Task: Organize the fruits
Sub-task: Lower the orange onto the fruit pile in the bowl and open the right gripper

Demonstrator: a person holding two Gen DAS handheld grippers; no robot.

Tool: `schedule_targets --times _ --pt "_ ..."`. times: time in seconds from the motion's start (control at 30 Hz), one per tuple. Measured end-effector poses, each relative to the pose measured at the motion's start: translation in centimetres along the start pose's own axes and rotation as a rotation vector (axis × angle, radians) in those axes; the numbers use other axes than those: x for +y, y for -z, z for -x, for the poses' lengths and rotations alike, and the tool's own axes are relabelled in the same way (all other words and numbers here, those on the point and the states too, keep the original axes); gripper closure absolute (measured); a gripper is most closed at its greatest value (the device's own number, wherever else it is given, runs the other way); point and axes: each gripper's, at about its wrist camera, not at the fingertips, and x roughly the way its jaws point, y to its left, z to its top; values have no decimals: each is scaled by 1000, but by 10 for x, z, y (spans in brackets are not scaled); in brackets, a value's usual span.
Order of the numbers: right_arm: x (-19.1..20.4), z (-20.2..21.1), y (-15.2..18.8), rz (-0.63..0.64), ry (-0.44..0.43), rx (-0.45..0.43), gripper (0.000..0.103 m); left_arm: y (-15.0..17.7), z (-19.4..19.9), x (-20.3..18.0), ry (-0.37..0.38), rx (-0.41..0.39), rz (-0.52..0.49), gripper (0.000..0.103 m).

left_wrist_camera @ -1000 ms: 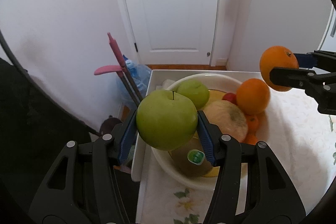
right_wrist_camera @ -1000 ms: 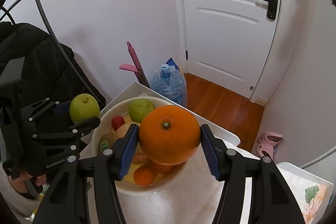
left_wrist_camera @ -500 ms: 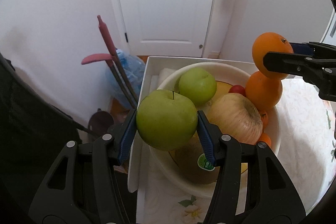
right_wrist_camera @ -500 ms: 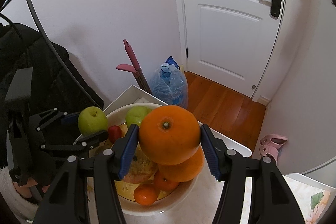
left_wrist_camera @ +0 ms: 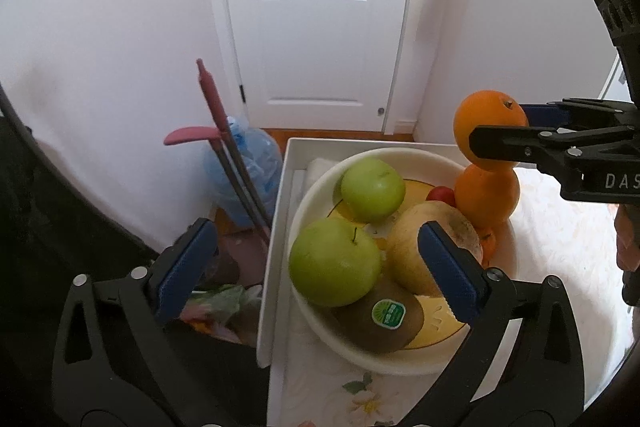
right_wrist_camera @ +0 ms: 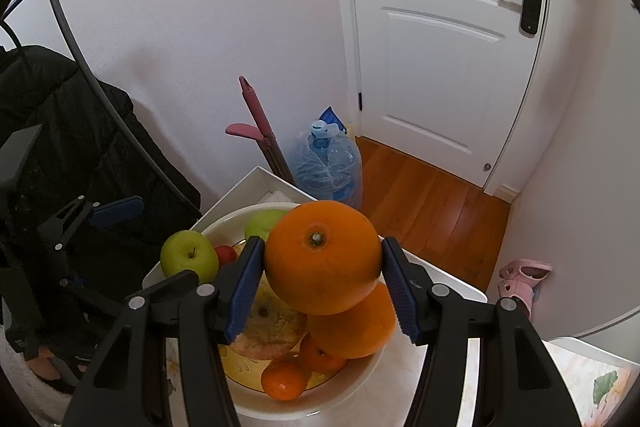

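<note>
A white bowl (left_wrist_camera: pixel 400 363) holds a green apple (left_wrist_camera: pixel 334 263) resting on a stickered kiwi (left_wrist_camera: pixel 380 319). Also in it are a second green apple (left_wrist_camera: pixel 372 189), a pale round fruit (left_wrist_camera: pixel 432 243), an orange (left_wrist_camera: pixel 486 195) and small mandarins (right_wrist_camera: pixel 284 379). My left gripper (left_wrist_camera: pixel 316 239) is opening. The near apple lies between its blue pads (left_wrist_camera: pixel 188 263), touching neither. My right gripper (right_wrist_camera: pixel 322 267) is shut on a large orange (right_wrist_camera: pixel 322 255), held just above the bowl's orange (right_wrist_camera: pixel 352 327).
The bowl stands in a white tray (left_wrist_camera: pixel 280 227) on a floral cloth. Beyond the tray are a blue water bottle (left_wrist_camera: pixel 244 163), pink-handled tools (left_wrist_camera: pixel 216 115) and a white door (left_wrist_camera: pixel 320 27). A black jacket (right_wrist_camera: pixel 60 147) hangs at left. Pink slippers (right_wrist_camera: pixel 524 279) lie on the wooden floor.
The left jaws have spread wide and let go of the green apple, which now lies in the bowl on the kiwi. The right gripper still holds its orange in about the same place.
</note>
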Motion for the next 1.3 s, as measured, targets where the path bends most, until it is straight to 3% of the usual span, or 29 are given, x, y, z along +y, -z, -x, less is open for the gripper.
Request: schedule_targets --times 0.9,1.0,1.07,1.3 --pt "-7 -61 -8 13 -111 105 48 15 15 14 -17 25 37 0" --pt "-8 -63 -6 -1 -116 103 36 16 16 13 -14 24 33 0" --pt "-10 -61 -7 -16 -122 83 18 17 17 12 -10 23 32 0" --pt "-7 -52 -8 -22 -93 61 18 19 27 9 -3 17 18 0"
